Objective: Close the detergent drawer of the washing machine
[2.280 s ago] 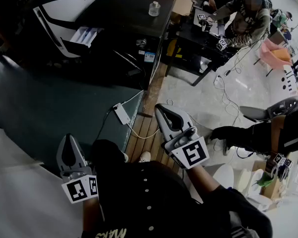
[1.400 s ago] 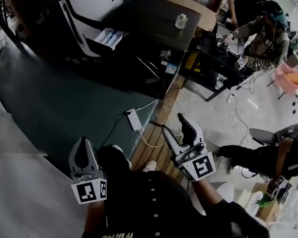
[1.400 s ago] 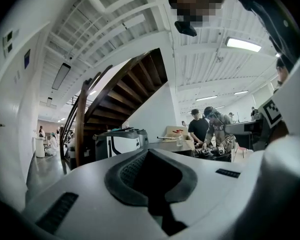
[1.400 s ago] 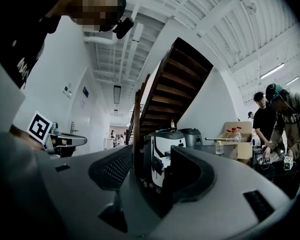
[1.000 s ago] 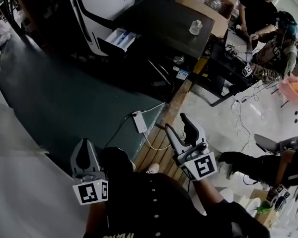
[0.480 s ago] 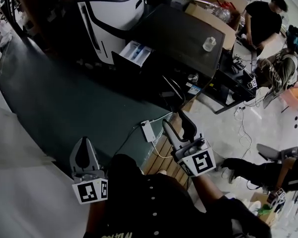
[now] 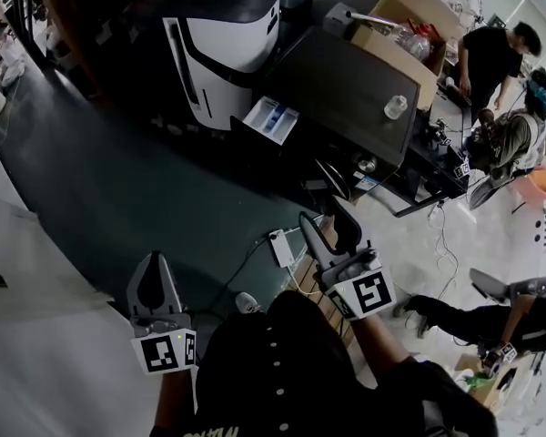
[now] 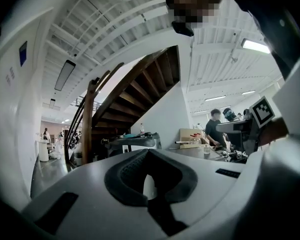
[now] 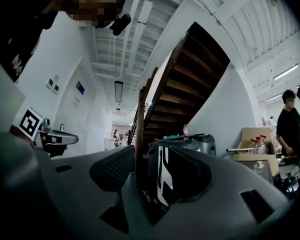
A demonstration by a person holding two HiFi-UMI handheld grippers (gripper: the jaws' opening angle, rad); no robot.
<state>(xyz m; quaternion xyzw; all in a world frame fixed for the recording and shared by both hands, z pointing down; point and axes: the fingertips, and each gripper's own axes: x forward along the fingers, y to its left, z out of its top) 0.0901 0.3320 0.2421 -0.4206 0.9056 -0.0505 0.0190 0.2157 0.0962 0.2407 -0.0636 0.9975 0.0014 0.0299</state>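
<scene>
Likely approach step: detergent drawer (image 7: 271, 119) open at washing machine (image 7: 346, 89) corner, well apart. Right gripper (image 7: 320, 217) spread, just narrowing, empty; left gripper (image 7: 155, 262) pressed together. Next: reach, push flush.

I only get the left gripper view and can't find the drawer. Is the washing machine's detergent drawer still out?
Observer: Yes. Head view shows the detergent drawer pulled out of the washing machine.
Operator: Anything lying in the way?
Observer: A white power strip with its cable lies on the floor near the machine's front.
Operator: And the right tongs?
Observer: The right gripper has its tongs open, just eased slightly closed, with nothing between them.
</scene>
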